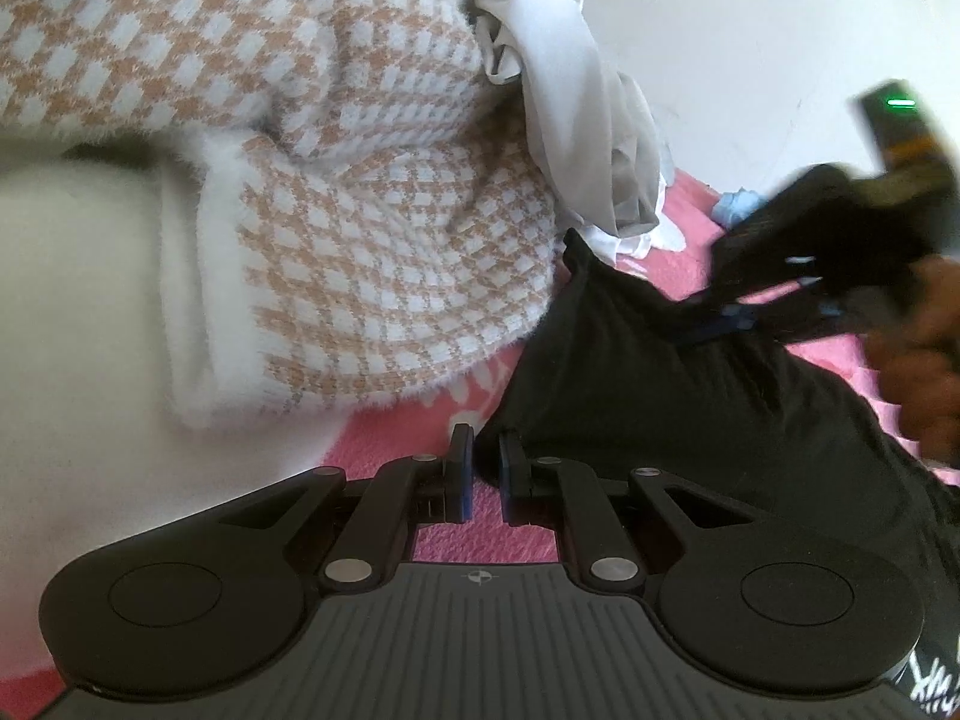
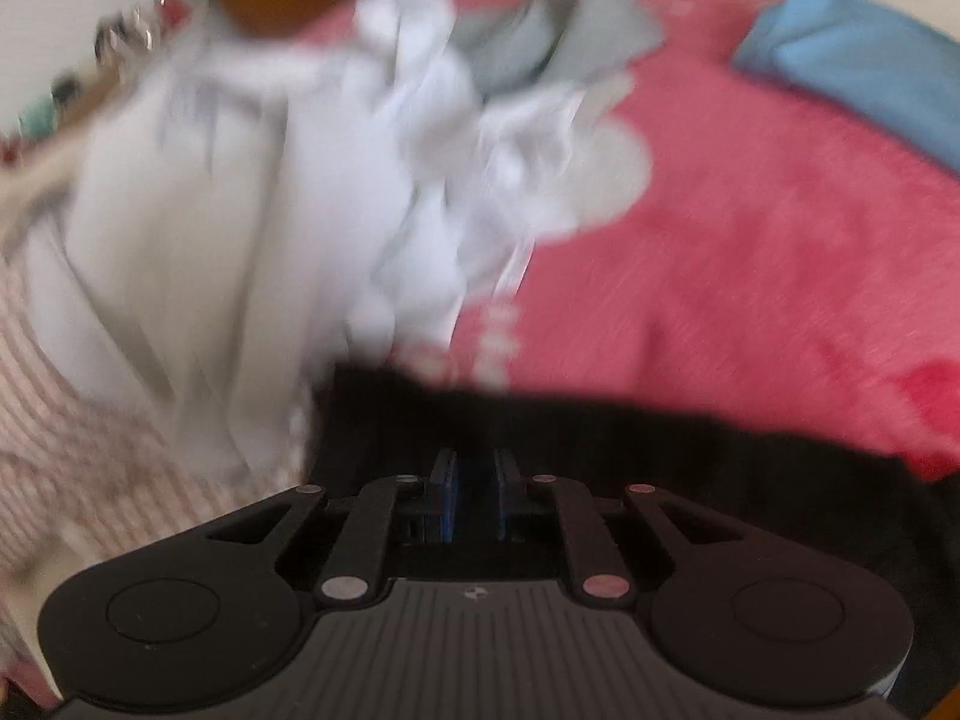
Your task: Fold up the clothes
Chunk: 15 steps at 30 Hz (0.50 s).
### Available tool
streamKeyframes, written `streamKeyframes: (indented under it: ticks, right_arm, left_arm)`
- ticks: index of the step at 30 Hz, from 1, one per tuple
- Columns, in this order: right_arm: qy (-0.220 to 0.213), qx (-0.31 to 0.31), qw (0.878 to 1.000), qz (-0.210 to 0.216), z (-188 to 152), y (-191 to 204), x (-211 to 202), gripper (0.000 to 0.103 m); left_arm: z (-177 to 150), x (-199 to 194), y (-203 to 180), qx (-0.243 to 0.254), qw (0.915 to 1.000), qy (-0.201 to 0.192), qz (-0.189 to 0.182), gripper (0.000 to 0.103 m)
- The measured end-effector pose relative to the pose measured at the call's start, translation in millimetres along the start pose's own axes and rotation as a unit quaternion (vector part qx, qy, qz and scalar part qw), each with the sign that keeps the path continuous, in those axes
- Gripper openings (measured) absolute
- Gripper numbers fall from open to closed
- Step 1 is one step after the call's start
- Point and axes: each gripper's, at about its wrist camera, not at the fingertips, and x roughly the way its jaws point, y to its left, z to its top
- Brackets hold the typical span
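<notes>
A black garment (image 1: 660, 396) lies on the pink blanket (image 1: 408, 426) and is lifted at its far right. My left gripper (image 1: 485, 450) is nearly shut, and its right finger touches the garment's left edge; whether it pinches cloth is unclear. My right gripper (image 1: 798, 276) shows in the left wrist view, shut on the raised part of the black garment. In the right wrist view the black garment (image 2: 600, 438) fills the space at my right gripper (image 2: 474, 468), whose jaws stand close together on it. That view is blurred.
A fuzzy tan-and-white checked sweater (image 1: 336, 192) lies left of the black garment. A heap of white and grey clothes (image 2: 270, 210) lies behind. A blue folded cloth (image 2: 870, 66) sits at the blanket's far right. A white wall (image 1: 750, 30) stands behind.
</notes>
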Motion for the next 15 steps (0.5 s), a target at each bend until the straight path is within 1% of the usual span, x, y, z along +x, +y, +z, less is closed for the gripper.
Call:
streamKeyframes:
  ticks: [2, 3, 5, 7, 9, 11, 12, 15]
  right_arm:
    - [-0.042, 0.027, 0.999, -0.009, 13.5, -5.4, 13.3, 0.011]
    - [-0.073, 0.050, 0.996, -0.012, 18.1, -11.2, 10.2, 0.011]
    - [-0.132, 0.108, 0.985, -0.034, 23.4, -27.5, -11.5, 0.013]
    - [-0.160, 0.143, 0.977, -0.016, 18.6, -48.9, -47.7, 0.013]
    - [-0.172, 0.132, 0.976, -0.020, 6.2, -66.4, -94.2, 0.013]
    - [-0.177, 0.113, 0.976, -0.047, -5.7, -78.1, -139.3, 0.014]
    - [-0.180, 0.106, 0.976, -0.057, -10.5, -83.1, -160.3, 0.014]
    - [-0.169, 0.107, 0.976, -0.082, -29.2, -100.8, -215.2, 0.014]
  left_arm:
    - [-1.4, -0.4, -1.3, 0.004, 1.0000, -0.004, 0.003, 0.010]
    - [-2.3, -0.9, -1.5, 0.004, 1.0000, -0.006, 0.004, 0.011]
    - [-3.8, -1.5, -1.8, 0.003, 0.9999, -0.010, 0.006, 0.011]
    - [-3.8, -2.5, -1.4, 0.002, 0.9999, -0.012, 0.005, 0.011]
    - [-3.1, -3.6, -0.7, 0.000, 0.9999, -0.012, 0.005, 0.013]
    - [-1.4, -6.0, -0.3, 0.002, 0.9999, -0.014, 0.006, 0.019]
    - [-1.0, -8.4, -0.4, 0.006, 0.9998, -0.019, 0.009, 0.020]
    - [-1.0, -15.2, -0.6, 0.017, 0.9989, -0.035, 0.026, 0.022]
